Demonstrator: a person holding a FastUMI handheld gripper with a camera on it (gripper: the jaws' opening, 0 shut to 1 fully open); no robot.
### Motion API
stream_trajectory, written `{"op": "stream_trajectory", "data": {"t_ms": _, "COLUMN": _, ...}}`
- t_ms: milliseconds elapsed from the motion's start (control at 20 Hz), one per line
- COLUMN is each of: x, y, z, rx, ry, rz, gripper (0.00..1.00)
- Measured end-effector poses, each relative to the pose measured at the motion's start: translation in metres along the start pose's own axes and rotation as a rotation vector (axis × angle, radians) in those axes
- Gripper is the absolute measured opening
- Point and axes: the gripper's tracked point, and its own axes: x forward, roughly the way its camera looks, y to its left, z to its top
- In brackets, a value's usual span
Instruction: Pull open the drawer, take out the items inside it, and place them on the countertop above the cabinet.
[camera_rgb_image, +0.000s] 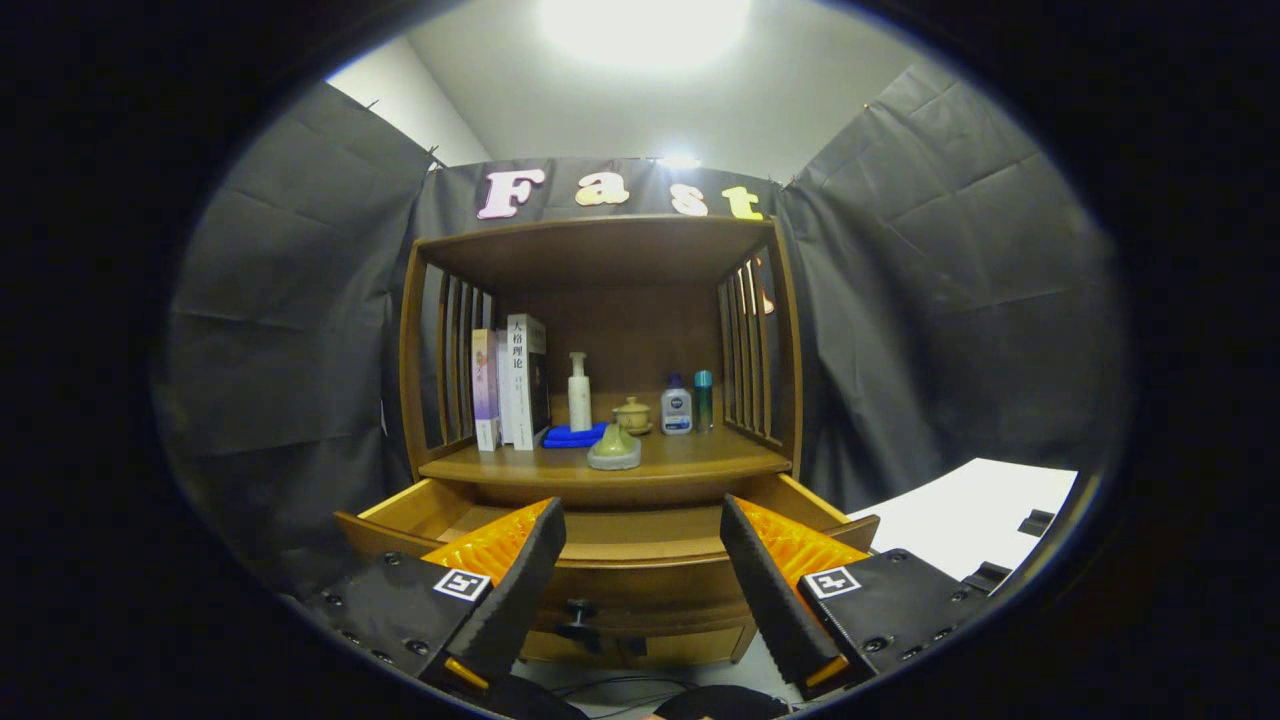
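A wooden cabinet stands ahead with its drawer pulled out toward me. The part of the drawer's inside that shows is bare wood; the fingers hide its corners. A dark knob sits on the drawer front, low between the fingers. My gripper is open, held above and in front of the drawer, with nothing between its fingers. On the countertop above the drawer lie a greenish bell-shaped item near the front edge and a blue cloth behind it.
Further back on the countertop stand books, a white pump bottle, a small lidded pot, a small clear bottle and a teal bottle. Slatted side walls and a wooden top enclose the shelf. A white table sits to the right.
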Motion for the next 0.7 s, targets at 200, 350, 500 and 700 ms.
{"op": "stream_trajectory", "data": {"t_ms": 200, "x": 0.009, "y": 0.009, "z": -0.032, "rx": 0.011, "ry": 0.060, "rz": 0.021, "gripper": 0.98}}
{"op": "stream_trajectory", "data": {"t_ms": 350, "x": 0.019, "y": 0.014, "z": -0.053, "rx": -0.003, "ry": 0.103, "rz": 0.018, "gripper": 0.98}}
{"op": "stream_trajectory", "data": {"t_ms": 500, "x": 0.032, "y": 0.023, "z": -0.077, "rx": 0.016, "ry": 0.134, "rz": 0.035, "gripper": 0.98}}
{"op": "stream_trajectory", "data": {"t_ms": 700, "x": 0.049, "y": 0.027, "z": -0.101, "rx": -0.005, "ry": 0.187, "rz": 0.036, "gripper": 0.98}}
